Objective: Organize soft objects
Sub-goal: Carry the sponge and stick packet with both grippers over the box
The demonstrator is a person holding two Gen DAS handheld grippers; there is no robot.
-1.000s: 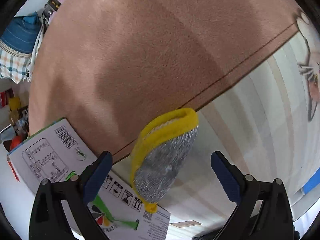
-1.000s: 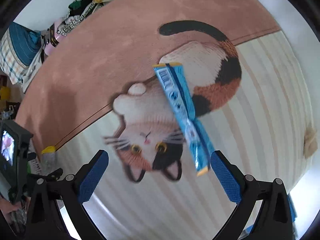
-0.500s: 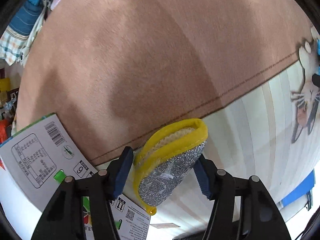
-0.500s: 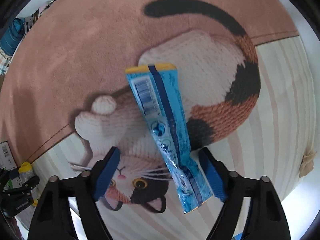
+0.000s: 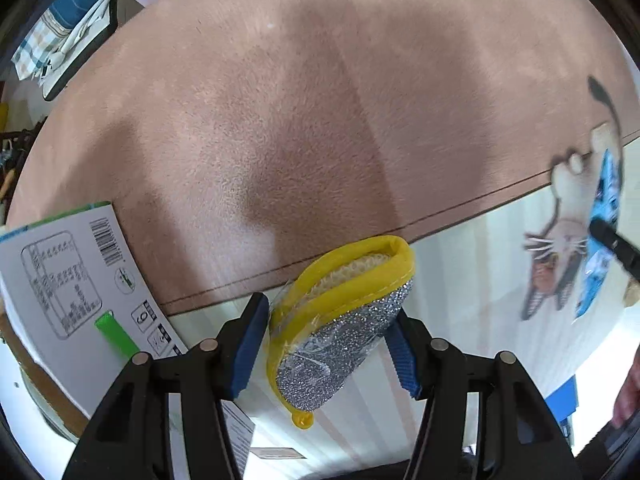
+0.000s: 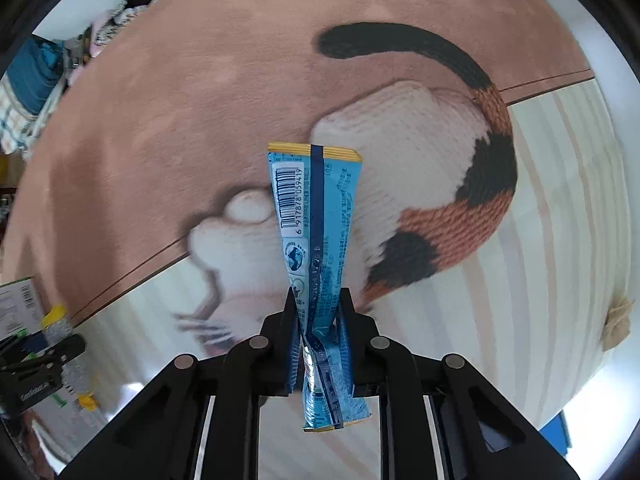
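Note:
My left gripper (image 5: 326, 342) is shut on a yellow-rimmed silver scrubbing sponge (image 5: 340, 320) in clear wrap, over the cat rug (image 5: 280, 120). My right gripper (image 6: 319, 320) is shut on a long blue snack packet (image 6: 316, 216), which is pinched at its middle and stands up over the cat picture (image 6: 420, 184). The packet and the right gripper's tip show far right in the left wrist view (image 5: 606, 216). The left gripper with the sponge shows at the left edge of the right wrist view (image 6: 60, 344).
A white printed cardboard box (image 5: 68, 288) lies left of the sponge. Folded clothes and clutter (image 5: 72, 28) sit beyond the rug's far left edge. A small tan tag (image 6: 618, 322) lies on the rug's right side. A blue item (image 5: 562, 400) lies at the rug's near edge.
Both grippers have closed: the left on the sponge, the right on the blue packet, squeezing its middle. Both have moved in closer to their objects.

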